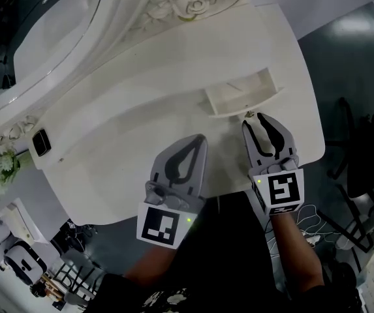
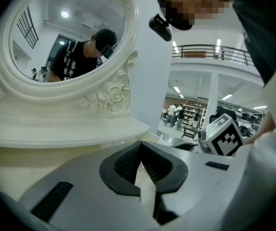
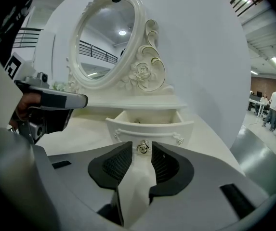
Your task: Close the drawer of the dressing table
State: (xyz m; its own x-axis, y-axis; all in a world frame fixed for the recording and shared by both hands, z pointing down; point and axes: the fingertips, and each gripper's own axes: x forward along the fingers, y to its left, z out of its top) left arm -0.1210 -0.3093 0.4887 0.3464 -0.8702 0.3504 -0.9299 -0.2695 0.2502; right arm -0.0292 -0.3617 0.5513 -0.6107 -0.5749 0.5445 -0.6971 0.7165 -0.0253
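Drawer (image 1: 239, 94) sitting pulled out at the back of the white dressing table surface (image 1: 134, 135), right gripper (image 1: 255, 119) hovering with jaws apart, tips at the drawer knob (image 3: 143, 147) without pressing it, left gripper (image 1: 201, 139) resting closed and empty alongside.

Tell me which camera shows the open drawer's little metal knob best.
The right gripper view: the knob faces the camera, close and centred on the drawer front. The head view looks down, so it is only a speck at the drawer's front edge. The left gripper view does not show it.
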